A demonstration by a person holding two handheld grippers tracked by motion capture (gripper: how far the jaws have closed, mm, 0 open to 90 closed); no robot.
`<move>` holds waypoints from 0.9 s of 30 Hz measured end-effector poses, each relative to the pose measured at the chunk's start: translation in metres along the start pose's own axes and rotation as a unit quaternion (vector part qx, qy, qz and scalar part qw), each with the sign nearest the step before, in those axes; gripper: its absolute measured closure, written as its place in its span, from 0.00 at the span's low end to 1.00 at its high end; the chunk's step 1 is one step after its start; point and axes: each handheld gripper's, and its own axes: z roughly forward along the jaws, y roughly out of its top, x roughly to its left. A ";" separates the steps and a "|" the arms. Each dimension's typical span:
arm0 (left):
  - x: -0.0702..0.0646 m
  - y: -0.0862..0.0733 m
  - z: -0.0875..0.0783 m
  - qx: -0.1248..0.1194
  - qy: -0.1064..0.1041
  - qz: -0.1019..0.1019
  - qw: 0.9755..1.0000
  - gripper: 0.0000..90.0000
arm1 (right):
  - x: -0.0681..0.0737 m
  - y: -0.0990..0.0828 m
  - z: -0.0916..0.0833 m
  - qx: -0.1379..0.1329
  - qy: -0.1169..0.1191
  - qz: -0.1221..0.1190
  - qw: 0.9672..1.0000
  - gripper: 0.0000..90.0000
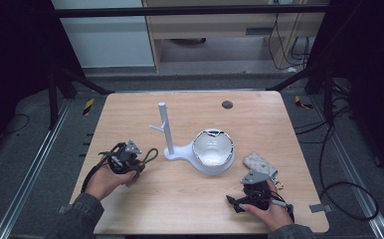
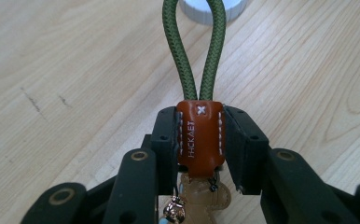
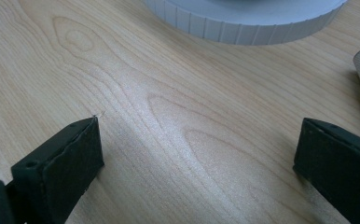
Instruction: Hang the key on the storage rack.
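The left gripper (image 2: 199, 140) pinches the brown leather tab of a green cord keychain (image 2: 199, 137); its loop could miss the white peg stand (image 1: 164, 130)

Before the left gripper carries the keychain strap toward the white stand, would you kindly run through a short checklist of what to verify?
1. Grip on the keychain: the left gripper has its pads pressed on the brown leather tab from both sides. Ok.
2. Green cord loop free and open ahead of the jaws, ready to slip over a peg. Ok.
3. White stand upright, its side peg bare. Ok.
4. Right gripper open with nothing between its jaws, low over the table and away from the stand's post. Ok.
5. Charms hanging under the tab, whether they could snag. Cannot tell.
6. Grey pouch lies beside the stand's dish, clear of the peg. Ok.
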 end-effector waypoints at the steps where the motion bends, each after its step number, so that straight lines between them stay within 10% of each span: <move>1: -0.001 -0.001 -0.003 -0.009 0.002 -0.001 1.000 0.73 | 0.000 0.000 0.000 0.000 -0.001 -0.001 1.000 0.01; 27: -0.034 0.005 -0.054 -0.151 0.029 -0.012 0.988 0.74 | -0.002 0.003 0.003 0.001 -0.006 0.005 1.000 0.00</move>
